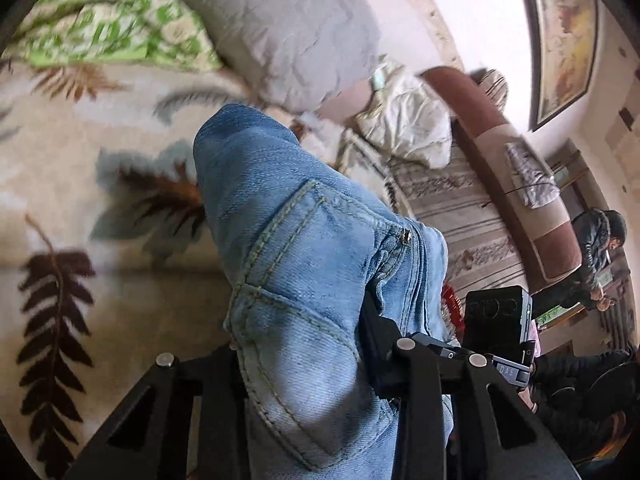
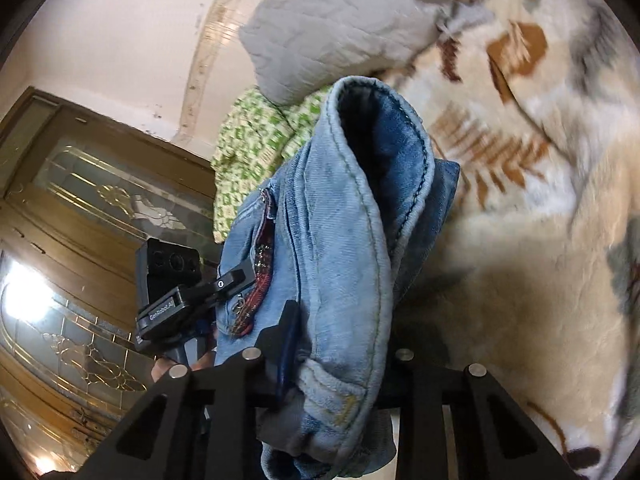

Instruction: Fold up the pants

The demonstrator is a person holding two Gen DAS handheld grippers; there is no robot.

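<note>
Light blue jeans (image 1: 288, 220) hang bunched and lifted above a cream leaf-patterned blanket (image 1: 100, 184). In the left wrist view my left gripper (image 1: 308, 332) is shut on the denim near a back pocket; only its right finger (image 1: 374, 320) shows. The right gripper's camera block (image 1: 496, 320) sits close on the right. In the right wrist view the jeans (image 2: 340, 208) show the waistband and a red plaid lining. My right gripper (image 2: 340, 340) is shut on the cloth, its blue-padded left finger (image 2: 290, 336) pressed against it. The left gripper's camera block (image 2: 172, 280) is close by on the left.
A grey quilted pillow (image 1: 288, 28) and a green patterned cloth (image 1: 112, 28) lie at the blanket's far end. A striped sofa (image 1: 480, 220) with crumpled bedding stands to the right, where people (image 1: 596, 256) sit. A wooden glass-panelled door (image 2: 80, 220) stands on the other side.
</note>
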